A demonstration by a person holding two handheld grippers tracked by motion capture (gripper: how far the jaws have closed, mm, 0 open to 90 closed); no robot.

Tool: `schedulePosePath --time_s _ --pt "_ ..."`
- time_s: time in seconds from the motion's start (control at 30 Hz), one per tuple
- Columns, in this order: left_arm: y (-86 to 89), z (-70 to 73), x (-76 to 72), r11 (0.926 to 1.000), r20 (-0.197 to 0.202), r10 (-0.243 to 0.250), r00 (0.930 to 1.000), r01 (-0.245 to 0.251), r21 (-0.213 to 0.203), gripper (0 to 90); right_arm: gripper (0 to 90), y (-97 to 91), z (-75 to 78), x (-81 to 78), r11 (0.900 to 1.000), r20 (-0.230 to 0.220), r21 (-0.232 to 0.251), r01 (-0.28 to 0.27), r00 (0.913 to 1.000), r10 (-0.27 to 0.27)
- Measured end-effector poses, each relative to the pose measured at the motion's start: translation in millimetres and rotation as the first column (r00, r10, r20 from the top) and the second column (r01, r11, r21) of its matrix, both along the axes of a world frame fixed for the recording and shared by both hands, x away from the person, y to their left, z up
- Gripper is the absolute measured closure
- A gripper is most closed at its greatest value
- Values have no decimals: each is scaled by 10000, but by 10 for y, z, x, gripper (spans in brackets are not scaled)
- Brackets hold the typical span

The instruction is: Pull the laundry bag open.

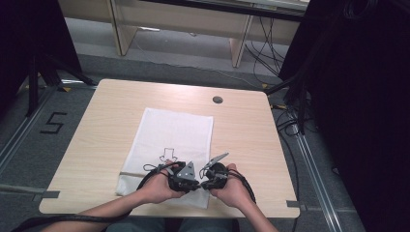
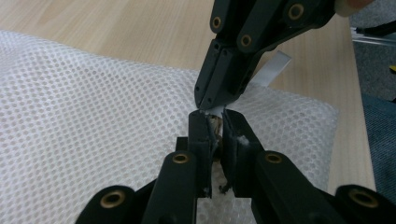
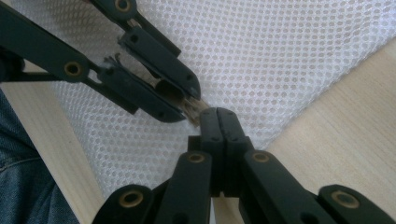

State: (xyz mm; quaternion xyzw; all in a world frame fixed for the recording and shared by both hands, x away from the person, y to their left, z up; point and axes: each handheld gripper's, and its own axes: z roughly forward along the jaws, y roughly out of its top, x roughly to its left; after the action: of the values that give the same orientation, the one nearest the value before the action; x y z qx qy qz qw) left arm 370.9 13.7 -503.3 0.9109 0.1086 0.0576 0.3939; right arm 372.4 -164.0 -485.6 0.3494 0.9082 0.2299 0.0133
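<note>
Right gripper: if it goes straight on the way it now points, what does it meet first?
Probably the left gripper: its jaw tips sit directly ahead of the right gripper, almost touching. The white mesh bag lies beneath both; depth is uncertain.

The white mesh laundry bag [image 1: 169, 140] lies flat on the light wooden counter [image 1: 106, 121], its long side running away from the person. The fabric is a fine net with small holes. A small arrow drawing shows near its middle. At its near edge, a white tab [image 2: 273, 70] sticks out.
</note>
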Motion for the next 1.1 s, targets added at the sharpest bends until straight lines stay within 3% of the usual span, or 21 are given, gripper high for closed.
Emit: schedulePosePath --time_s 0.07,1.1 --pt "4 -1 -5 9999 -157 93 9998 -94 -55 821 900 1 0 3 10000 -35 13 -11 10000 11" --pt "46 26 -8 9999 -175 118 9998 -121 -118 821 900 -11 -9 14 9998 91 92 -149 9998 148"
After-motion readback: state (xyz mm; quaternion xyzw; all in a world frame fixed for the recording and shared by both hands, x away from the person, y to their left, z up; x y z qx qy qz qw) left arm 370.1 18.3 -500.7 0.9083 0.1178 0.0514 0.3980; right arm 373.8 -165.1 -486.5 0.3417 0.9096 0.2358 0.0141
